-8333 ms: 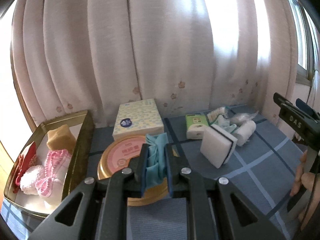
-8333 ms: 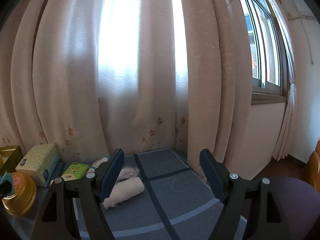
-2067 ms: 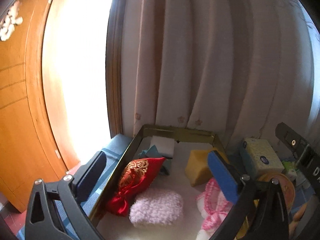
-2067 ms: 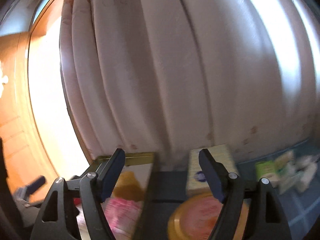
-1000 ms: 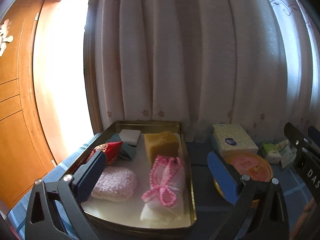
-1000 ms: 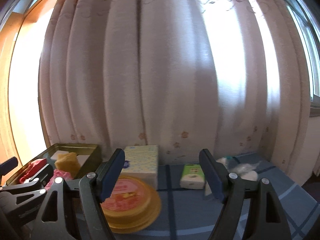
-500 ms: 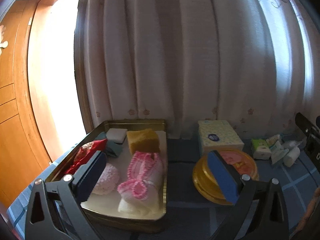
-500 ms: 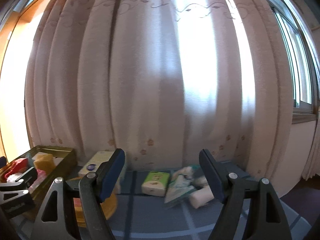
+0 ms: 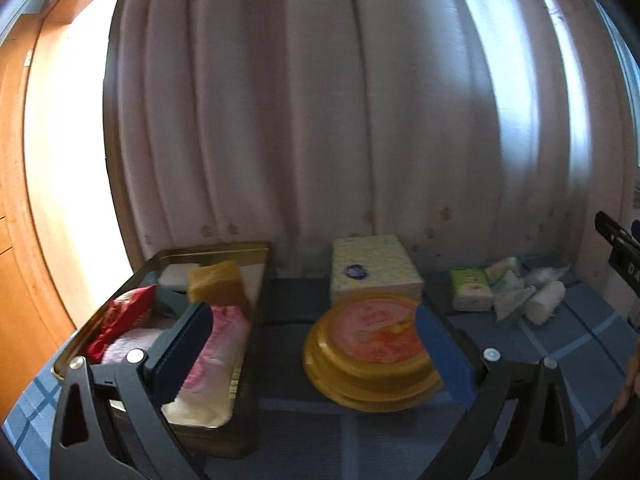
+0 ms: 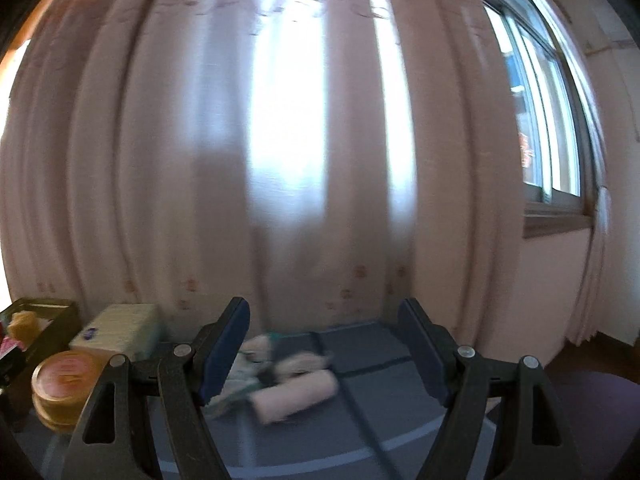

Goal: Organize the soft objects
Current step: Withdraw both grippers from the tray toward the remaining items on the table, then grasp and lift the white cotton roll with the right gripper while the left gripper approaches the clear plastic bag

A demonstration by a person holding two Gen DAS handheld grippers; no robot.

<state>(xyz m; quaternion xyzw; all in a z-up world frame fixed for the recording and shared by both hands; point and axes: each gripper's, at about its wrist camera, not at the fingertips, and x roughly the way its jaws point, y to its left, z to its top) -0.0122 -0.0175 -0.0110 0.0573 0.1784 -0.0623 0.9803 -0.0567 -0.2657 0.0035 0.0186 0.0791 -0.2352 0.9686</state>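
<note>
A gold metal tray (image 9: 224, 249) on the left holds a red pouch (image 9: 128, 308), a yellow sponge (image 9: 218, 282), a white sponge (image 9: 174, 274), a pink knitted piece (image 9: 218, 340) and a fluffy pale piece (image 9: 128, 344). My left gripper (image 9: 312, 340) is open and empty, hovering between the tray and the round gold tin (image 9: 372, 354). On the right lie a white rolled cloth (image 10: 296, 396), plastic-wrapped soft items (image 10: 256, 354) and a green tissue pack (image 9: 470, 290). My right gripper (image 10: 324, 346) is open and empty, facing the rolled cloth from a short distance.
A patterned tissue box (image 9: 374, 268) stands behind the tin, near the pink curtain (image 9: 320, 120). The blue checked tablecloth (image 9: 576, 344) covers the table. A window (image 10: 548, 120) is at the right. The right gripper's body (image 9: 620, 248) shows at the left view's right edge.
Both grippers have swung to the right. The tray has slid toward the left of the left view, and the rolled cloth now lies between the right gripper's fingers in its view. Both stayed open.
</note>
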